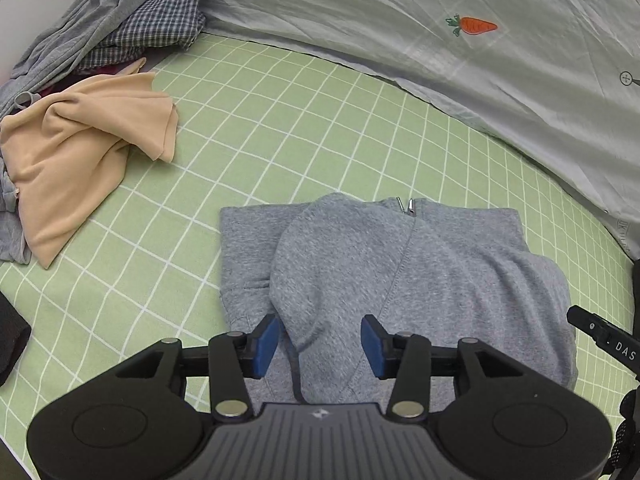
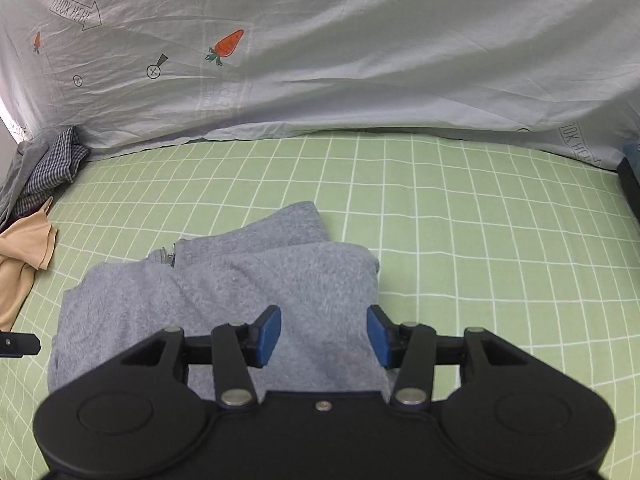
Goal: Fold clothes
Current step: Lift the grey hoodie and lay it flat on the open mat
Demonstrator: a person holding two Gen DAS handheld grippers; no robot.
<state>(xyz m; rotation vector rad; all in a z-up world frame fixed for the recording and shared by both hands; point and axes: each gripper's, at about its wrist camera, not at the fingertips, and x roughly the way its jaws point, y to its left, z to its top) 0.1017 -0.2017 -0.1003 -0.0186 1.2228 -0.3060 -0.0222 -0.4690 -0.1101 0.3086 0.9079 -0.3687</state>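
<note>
While both claws hang spread and empty: grey hoodie (image 1: 400, 264), soft, thick, limp, likely slumping when lifted; best pinched at folded outer edges.

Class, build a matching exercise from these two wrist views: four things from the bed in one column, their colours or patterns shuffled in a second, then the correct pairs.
Things:
1. Folded hoodie
2. Bed sheet
3. Crumpled top
4. Shirt in the pile

Colours or patterns:
A. Beige
B. Dark checks
C. Heather grey
D. Green with white grid

Pairs: 1-C, 2-D, 3-A, 4-B
</note>
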